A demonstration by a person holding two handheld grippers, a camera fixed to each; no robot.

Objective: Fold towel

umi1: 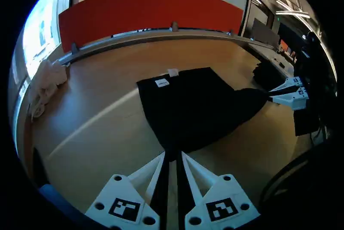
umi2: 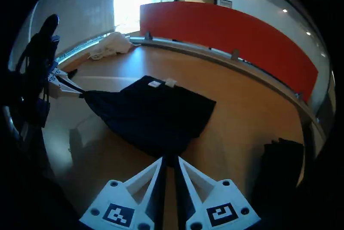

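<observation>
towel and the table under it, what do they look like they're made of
Towel: soft black cloth, matte, possibly cotton; it sags and creases toward its pinched corners. Table: smooth wood-look top, likely laminate or veneer; warm brown tone with a soft glare streak.

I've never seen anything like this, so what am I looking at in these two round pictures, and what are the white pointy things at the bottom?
No robot here: a person holds a two-fingered pincer, a hand-held gripper, in each hand, with a camera riding on each. One picture looks along the left hand-held gripper, the other along the right hand-held gripper; the white prongs are their fingers. A black towel lies on a wooden table, and each gripper pinches a corner of it. Farther off lie a pale cloth bundle and a dark pile, with a red screen behind the table.
</observation>
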